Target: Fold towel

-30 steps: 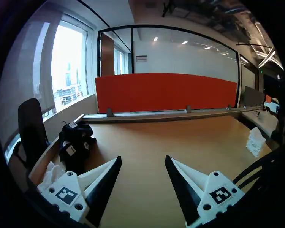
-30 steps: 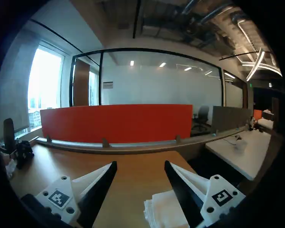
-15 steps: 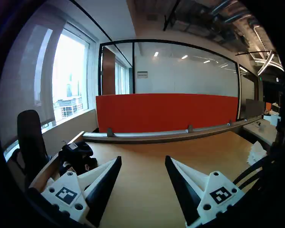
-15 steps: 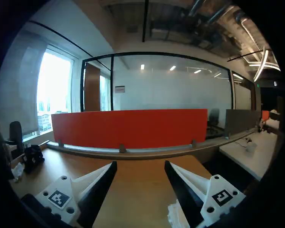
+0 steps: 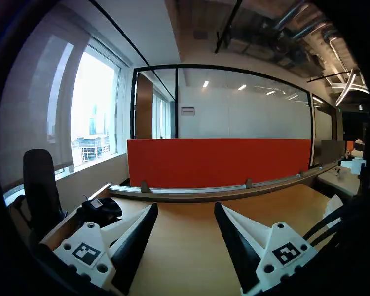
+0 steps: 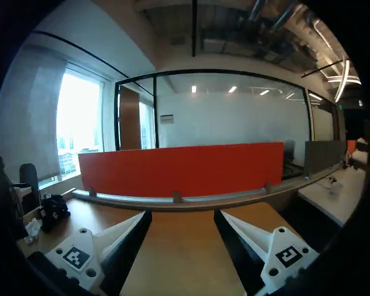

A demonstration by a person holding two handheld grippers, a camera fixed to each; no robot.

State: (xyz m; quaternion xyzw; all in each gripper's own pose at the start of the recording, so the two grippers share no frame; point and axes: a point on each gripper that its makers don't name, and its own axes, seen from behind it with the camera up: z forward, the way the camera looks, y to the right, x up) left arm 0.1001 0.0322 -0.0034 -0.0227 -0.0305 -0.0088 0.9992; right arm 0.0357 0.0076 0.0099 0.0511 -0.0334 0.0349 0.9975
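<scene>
Left gripper view first: the left gripper [image 5: 185, 207] hangs just above the wooden desk [image 5: 185, 251]. Its two fingers are spread wide with nothing between them, and bare tabletop shows through the gap. Off beside its left finger, a black bundle [image 5: 98, 209] with white tags sits near the desk's edge, and a dark chair [image 5: 39, 185] stands past that edge. Over at the far right comes what looks like the towel [image 5: 334, 203], a white corner poking up behind some dark curved bars [image 5: 328, 224]. It is mostly hidden, and well apart from the fingers. Farther back, a red partition [image 5: 219, 160] runs along the desk's far side. Beyond it stands a glass wall [image 5: 244, 113], with a bright window [image 5: 93, 123] on the left.

Right gripper view now: the right gripper [image 6: 182, 214] is parted just as wide and holds nothing, low over the wood. The bundle lies off to the left, with a small white crumpled scrap [image 6: 32, 228] just beside it. A white desk [image 6: 340, 195] sits away to the right, and the red partition closes the far side.
</scene>
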